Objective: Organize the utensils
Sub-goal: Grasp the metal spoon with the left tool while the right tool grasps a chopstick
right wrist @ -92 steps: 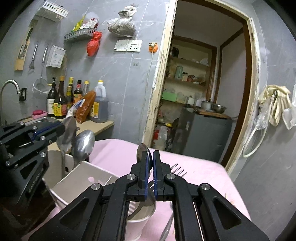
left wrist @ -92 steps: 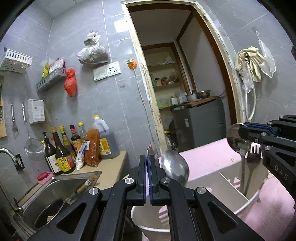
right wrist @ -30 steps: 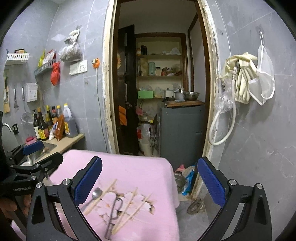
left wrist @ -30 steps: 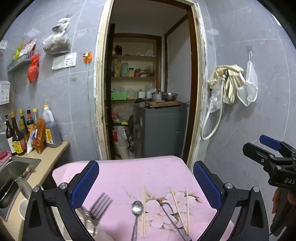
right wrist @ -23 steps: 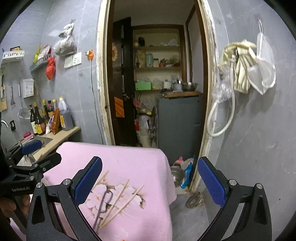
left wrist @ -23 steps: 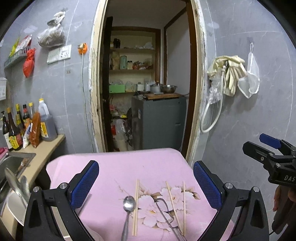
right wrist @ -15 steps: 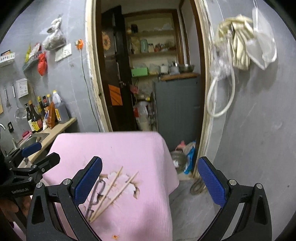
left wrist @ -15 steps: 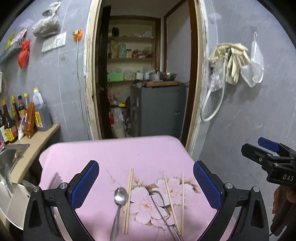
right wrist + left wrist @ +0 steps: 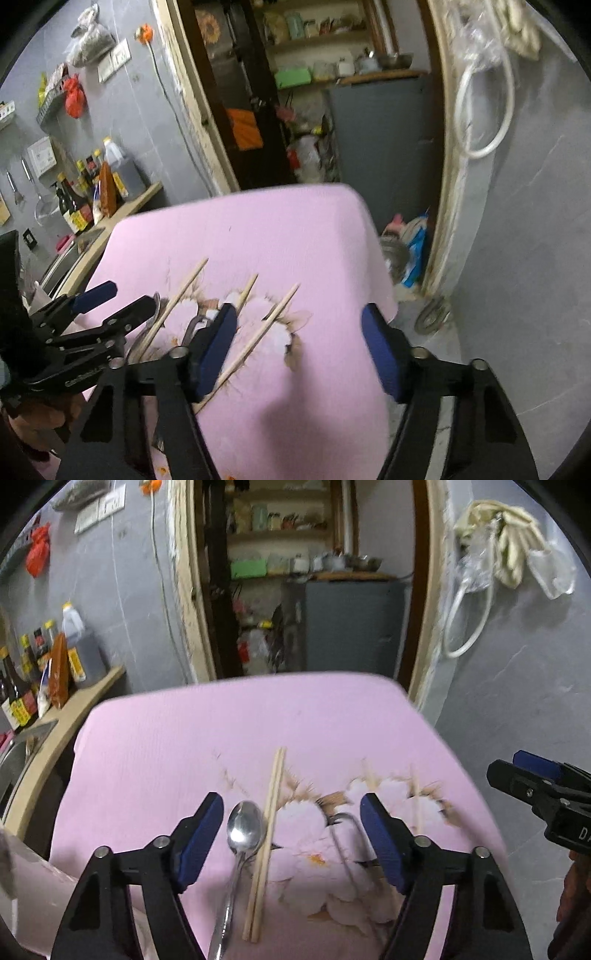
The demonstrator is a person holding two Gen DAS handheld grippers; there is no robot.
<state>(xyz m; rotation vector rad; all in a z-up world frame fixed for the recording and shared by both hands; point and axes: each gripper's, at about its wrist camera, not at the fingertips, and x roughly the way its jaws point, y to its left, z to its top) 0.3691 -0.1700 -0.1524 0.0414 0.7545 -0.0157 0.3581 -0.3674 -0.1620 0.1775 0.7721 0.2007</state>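
Left gripper spread wide over pink cloth, straddling spoon and paired chopsticks. Right gripper also wide, empty, above single chopstick (metal tongs nearby, blurred). Pick-up step likely; next: descend, pinch one utensil.

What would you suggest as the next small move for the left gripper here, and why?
Probably lower the left gripper straight down and close on the spoon. Its fingers are wide open with nothing between them, and the spoon lies flat on the pink cloth just inside the left finger, beside a pair of chopsticks it should avoid pinching.
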